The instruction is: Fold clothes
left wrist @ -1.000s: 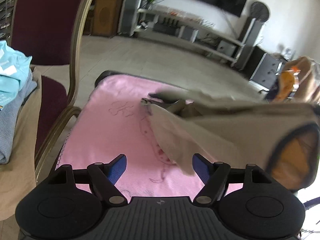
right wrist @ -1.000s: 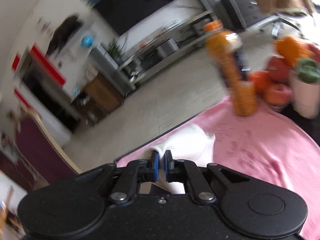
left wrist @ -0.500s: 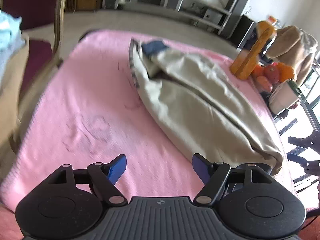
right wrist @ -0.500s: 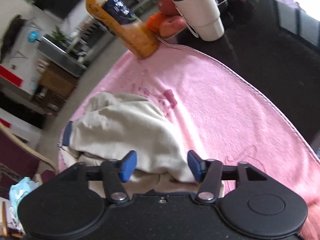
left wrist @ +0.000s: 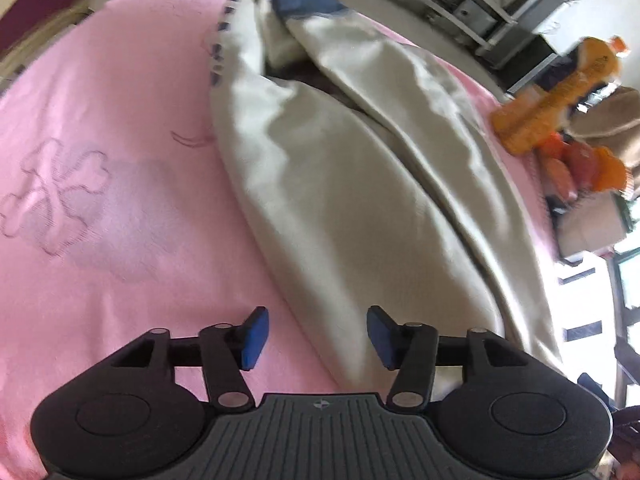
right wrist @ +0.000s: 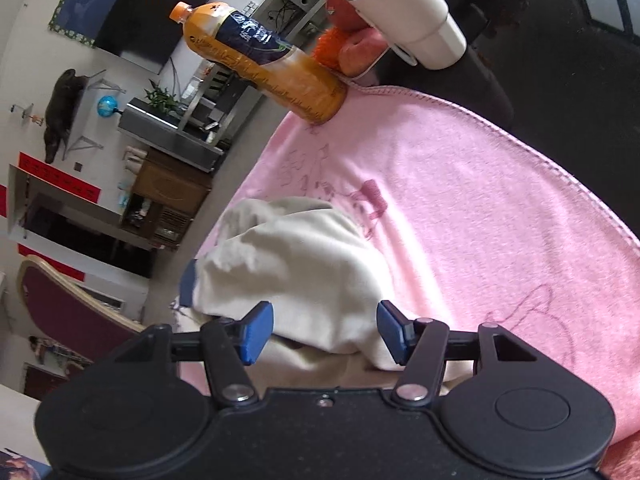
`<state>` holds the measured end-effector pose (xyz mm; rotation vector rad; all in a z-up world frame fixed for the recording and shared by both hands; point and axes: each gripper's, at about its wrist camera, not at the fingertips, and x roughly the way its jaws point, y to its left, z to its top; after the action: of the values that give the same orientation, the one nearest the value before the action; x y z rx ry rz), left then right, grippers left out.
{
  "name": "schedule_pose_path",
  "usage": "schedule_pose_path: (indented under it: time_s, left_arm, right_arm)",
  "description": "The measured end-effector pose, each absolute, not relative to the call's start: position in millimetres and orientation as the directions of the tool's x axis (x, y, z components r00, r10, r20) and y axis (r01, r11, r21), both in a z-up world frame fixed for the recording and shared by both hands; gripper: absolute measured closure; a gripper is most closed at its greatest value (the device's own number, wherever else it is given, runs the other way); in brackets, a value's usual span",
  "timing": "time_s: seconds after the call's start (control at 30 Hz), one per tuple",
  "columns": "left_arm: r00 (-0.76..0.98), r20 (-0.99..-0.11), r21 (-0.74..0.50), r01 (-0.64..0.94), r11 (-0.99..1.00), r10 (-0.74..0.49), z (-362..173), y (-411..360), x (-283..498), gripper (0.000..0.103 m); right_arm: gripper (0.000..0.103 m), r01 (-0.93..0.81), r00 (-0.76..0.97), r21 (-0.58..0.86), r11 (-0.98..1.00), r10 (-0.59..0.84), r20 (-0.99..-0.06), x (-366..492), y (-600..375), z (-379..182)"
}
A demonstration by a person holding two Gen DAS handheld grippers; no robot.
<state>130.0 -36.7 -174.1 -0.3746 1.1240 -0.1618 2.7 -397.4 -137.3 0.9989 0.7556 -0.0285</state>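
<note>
The left gripper (left wrist: 316,336) has been closing a little, but its jaws stand apart over the near edge of the cream top (left wrist: 352,184). The top lies long, running away across the pink blanket (left wrist: 100,200). The right gripper (right wrist: 325,332), jaws apart, grips nothing; its view alone shows the bottle (right wrist: 260,60) whole.

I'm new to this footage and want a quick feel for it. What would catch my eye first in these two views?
The cream garment lies stretched along the pink blanket, with a blue patch at its far end. An orange drink bottle stands at the blanket's far edge, beside a white tumbler with a green lid and some fruit. Both the left gripper and the right gripper have open jaws over the garment's near end; the left jaws have just been closing.
</note>
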Motion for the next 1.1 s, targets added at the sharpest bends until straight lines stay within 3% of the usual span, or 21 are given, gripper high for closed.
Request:
schedule_pose_path:
  time_s: [0.27,0.43,0.77,0.83,0.9,0.97,1.1]
  left_arm:
    - [0.488,-0.828,-0.351,-0.064,0.934,-0.278,-175.5,-44.4,144.0,0.051]
    - [0.472,-0.841,-0.310,-0.015,0.951,-0.266,-170.5,-60.2,142.7,0.061]
    - [0.354,-0.851,-0.434,-0.057,0.899,-0.388,-176.6,-67.7,123.4,0.061]
    - [0.366,-0.849,-0.425,-0.046,0.904,-0.381,-177.6,-70.8,124.6,0.069]
    - [0.374,-0.849,-0.422,-0.055,0.905,-0.374,-178.4,-68.7,123.5,0.089]
    - [0.381,-0.850,-0.415,-0.062,0.908,-0.363,-178.8,-66.3,122.3,0.103]
    - [0.423,-0.842,-0.395,-0.060,0.917,-0.335,-163.4,-57.7,111.3,0.103]
  right_arm:
    - [0.046,0.326,0.755,0.755,0.569,0.324,-0.570,6.4,-390.8,-133.8]
    - [0.046,0.332,0.750,0.744,0.580,0.316,-0.581,9.4,-391.0,-135.6]
    - [0.046,0.328,0.767,0.746,0.580,0.297,-0.568,6.5,-391.7,-133.9]
    - [0.046,0.326,0.772,0.743,0.585,0.290,-0.566,5.6,-392.2,-133.0]
    - [0.046,0.329,0.777,0.745,0.580,0.282,-0.563,4.3,-394.9,-132.8]
    - [0.046,0.334,0.781,0.748,0.573,0.276,-0.560,3.2,-397.7,-133.3]
    - [0.046,0.352,0.779,0.737,0.577,0.256,-0.572,3.5,-402.6,-135.5]
